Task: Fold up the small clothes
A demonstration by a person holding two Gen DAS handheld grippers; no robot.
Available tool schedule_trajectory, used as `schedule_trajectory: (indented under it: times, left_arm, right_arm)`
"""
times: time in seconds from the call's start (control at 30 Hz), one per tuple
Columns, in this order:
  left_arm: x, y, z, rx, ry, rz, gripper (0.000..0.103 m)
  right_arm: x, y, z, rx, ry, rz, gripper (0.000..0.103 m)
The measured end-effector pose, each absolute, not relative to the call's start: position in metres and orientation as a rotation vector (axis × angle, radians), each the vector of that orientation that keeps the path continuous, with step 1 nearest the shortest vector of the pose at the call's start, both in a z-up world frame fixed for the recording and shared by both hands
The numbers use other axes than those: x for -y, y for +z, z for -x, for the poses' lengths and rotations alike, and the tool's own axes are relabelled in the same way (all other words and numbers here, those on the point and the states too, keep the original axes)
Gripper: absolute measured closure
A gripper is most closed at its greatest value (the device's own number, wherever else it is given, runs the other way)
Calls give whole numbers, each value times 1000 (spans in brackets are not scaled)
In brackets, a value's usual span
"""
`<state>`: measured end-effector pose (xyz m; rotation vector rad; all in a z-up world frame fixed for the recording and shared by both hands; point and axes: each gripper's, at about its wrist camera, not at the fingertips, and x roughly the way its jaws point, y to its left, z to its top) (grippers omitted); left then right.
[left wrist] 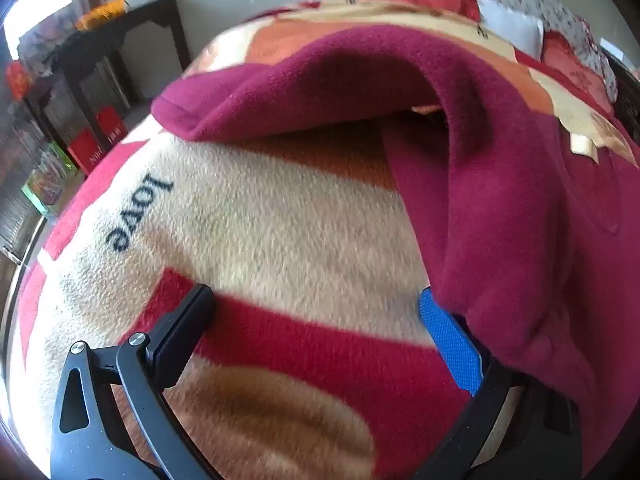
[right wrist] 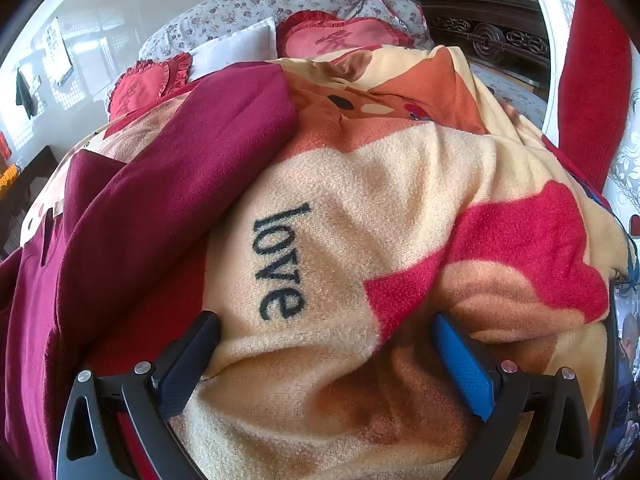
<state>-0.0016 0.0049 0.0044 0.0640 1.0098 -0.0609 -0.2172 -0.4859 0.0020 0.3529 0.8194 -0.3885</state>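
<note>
Left wrist view: left hand-held gripper [left wrist: 316, 312] jaws spread wide, nothing between them, angled down over the fleece blanket [left wrist: 280, 220] on the bed. The maroon garment [left wrist: 500, 184] lies on the blanket, up and to the right. One fold arches across the top of the view; another part hangs down the right side and drapes over the blue finger pad [left wrist: 448, 344]. Can't tell whether it rests on the pad or just covers it from this angle. Black finger [left wrist: 180, 340] on the left is clear of the cloth. "love" print [left wrist: 138, 212] sits ahead of it on the cream patch. Dark wooden stand [left wrist: 120, 40] with red boxes [left wrist: 96, 140] at far left.

Right wrist view: right hand-held gripper [right wrist: 326, 344] also wide open and empty, tilted down at the blanket [right wrist: 380, 200], "love" print [right wrist: 280, 264] just ahead of the jaws. Maroon garment [right wrist: 160, 168] runs along the left side, beside the black finger [right wrist: 188, 360], not between the jaws. Red cushions [right wrist: 344, 38] and floral pillow [right wrist: 260, 4] at the head of the bed.
</note>
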Motion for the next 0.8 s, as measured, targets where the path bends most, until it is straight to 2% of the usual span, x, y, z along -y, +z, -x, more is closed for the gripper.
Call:
schedule_trajectory:
  times: [0.1, 0.33, 0.47, 0.63, 0.8]
  left_arm:
    - [-25, 20, 18, -1032, -62, -25, 1]
    - [-38, 78, 68, -930, -134, 5, 1]
    - [-12, 95, 81, -931, -210, 46, 1]
    - [20, 96, 108, -957, -336, 72, 1]
    - [56, 78, 127, -1004, -417, -58, 1]
  right_arm:
    - [487, 2, 218, -814, -383, -363, 0]
    - [485, 2, 217, -816, -389, -351, 0]
    - [486, 4, 221, -814, -388, -349, 0]
    - [482, 7, 224, -869, -381, -340, 0]
    - [460, 29, 236, -912, -374, -311, 0]
